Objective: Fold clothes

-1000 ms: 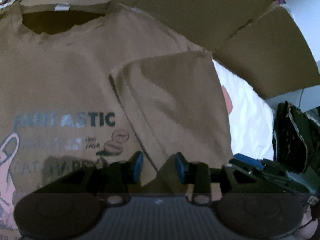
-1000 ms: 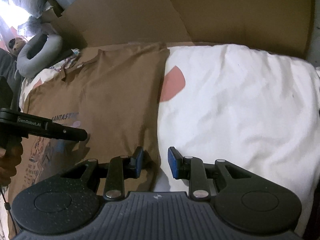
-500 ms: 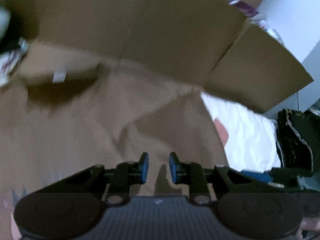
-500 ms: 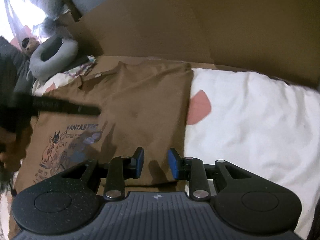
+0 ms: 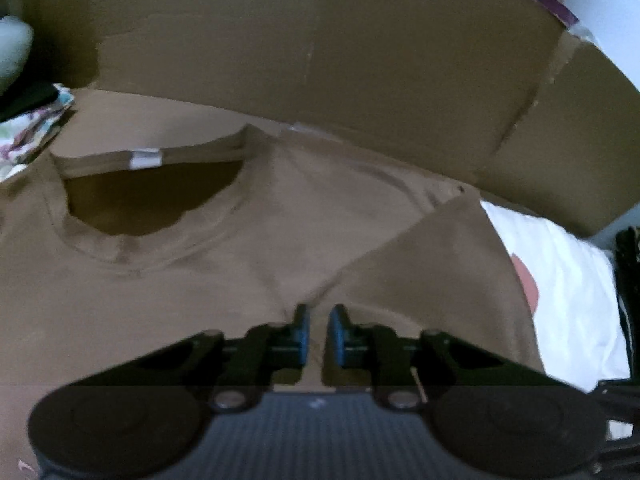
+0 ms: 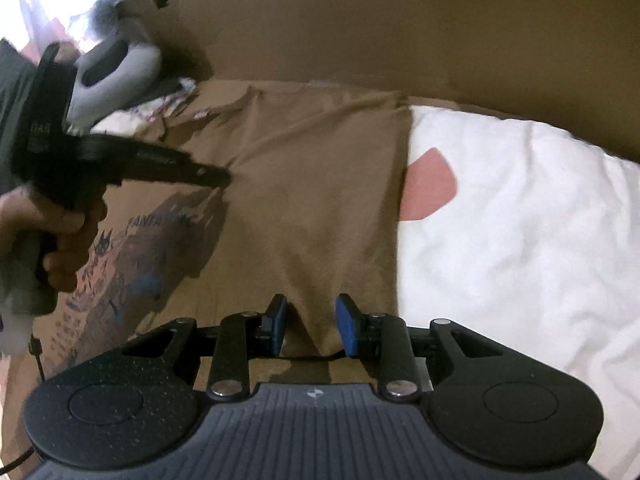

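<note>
A brown T-shirt (image 5: 200, 300) lies flat with its print side up, its neckline (image 5: 152, 196) at the far end. Its right side is folded inward as a flap (image 5: 440, 280). My left gripper (image 5: 319, 334) hovers at the flap's inner edge below the collar. Its jaws are closing, with only a narrow gap left and no cloth visibly pinched. The right wrist view shows the same shirt (image 6: 320, 200), with the left gripper (image 6: 218, 176) held by a hand (image 6: 60, 240). My right gripper (image 6: 312, 326) stands partly open over the flap's near end, holding nothing.
Cardboard panels (image 5: 360, 60) wall off the far side. White bedding (image 6: 520, 240) with a pink patch lies right of the shirt. A grey neck pillow (image 6: 120, 76) and patterned cloth (image 5: 28, 132) sit at the far left. A dark bag (image 5: 628, 264) is at the right edge.
The left gripper moved up the shirt from the print toward the collar and its jaws narrowed. The right gripper shifted left from the bedding edge onto the folded flap, its opening unchanged.
</note>
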{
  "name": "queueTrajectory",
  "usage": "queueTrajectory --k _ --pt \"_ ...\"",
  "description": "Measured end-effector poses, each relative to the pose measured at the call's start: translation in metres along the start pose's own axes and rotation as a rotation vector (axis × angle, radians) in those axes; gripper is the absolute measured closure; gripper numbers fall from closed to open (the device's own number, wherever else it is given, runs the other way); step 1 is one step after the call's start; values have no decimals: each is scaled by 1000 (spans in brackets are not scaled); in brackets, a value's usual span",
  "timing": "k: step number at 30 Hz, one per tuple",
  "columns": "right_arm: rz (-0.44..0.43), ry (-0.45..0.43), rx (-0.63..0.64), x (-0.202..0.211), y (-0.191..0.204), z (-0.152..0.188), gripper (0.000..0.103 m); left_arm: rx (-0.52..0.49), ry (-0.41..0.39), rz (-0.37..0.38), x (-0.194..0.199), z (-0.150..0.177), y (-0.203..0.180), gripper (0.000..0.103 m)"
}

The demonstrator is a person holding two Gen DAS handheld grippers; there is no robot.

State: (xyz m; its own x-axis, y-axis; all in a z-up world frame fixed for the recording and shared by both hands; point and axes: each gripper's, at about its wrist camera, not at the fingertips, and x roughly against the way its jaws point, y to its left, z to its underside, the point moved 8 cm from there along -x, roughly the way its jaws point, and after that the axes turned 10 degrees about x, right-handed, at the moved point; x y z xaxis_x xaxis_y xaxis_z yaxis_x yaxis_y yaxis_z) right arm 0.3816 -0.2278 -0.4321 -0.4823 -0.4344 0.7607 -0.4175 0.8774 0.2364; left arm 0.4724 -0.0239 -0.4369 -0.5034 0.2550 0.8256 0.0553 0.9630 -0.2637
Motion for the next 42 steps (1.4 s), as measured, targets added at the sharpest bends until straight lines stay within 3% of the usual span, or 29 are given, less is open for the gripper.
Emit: queueTrajectory --k 9,16,25,30,34,42 --pt "11 -25 -12 21 8 -4 69 55 -34 -3 41 2 17 71" --pt "14 -12 -29 49 28 -12 52 113 -28 -28 95 4 39 45" --pt "16 35 -112 120 42 -49 44 207 3 -75 204 -19 57 36" --pt "32 41 -115 171 52 -77 43 200 -13 -75 264 -37 51 31" --pt "49 69 -103 207 62 -88 31 231 -32 -59 306 -50 49 27" --pt "61 83 -103 267 84 -101 30 244 -91 -80 383 -76 53 24"
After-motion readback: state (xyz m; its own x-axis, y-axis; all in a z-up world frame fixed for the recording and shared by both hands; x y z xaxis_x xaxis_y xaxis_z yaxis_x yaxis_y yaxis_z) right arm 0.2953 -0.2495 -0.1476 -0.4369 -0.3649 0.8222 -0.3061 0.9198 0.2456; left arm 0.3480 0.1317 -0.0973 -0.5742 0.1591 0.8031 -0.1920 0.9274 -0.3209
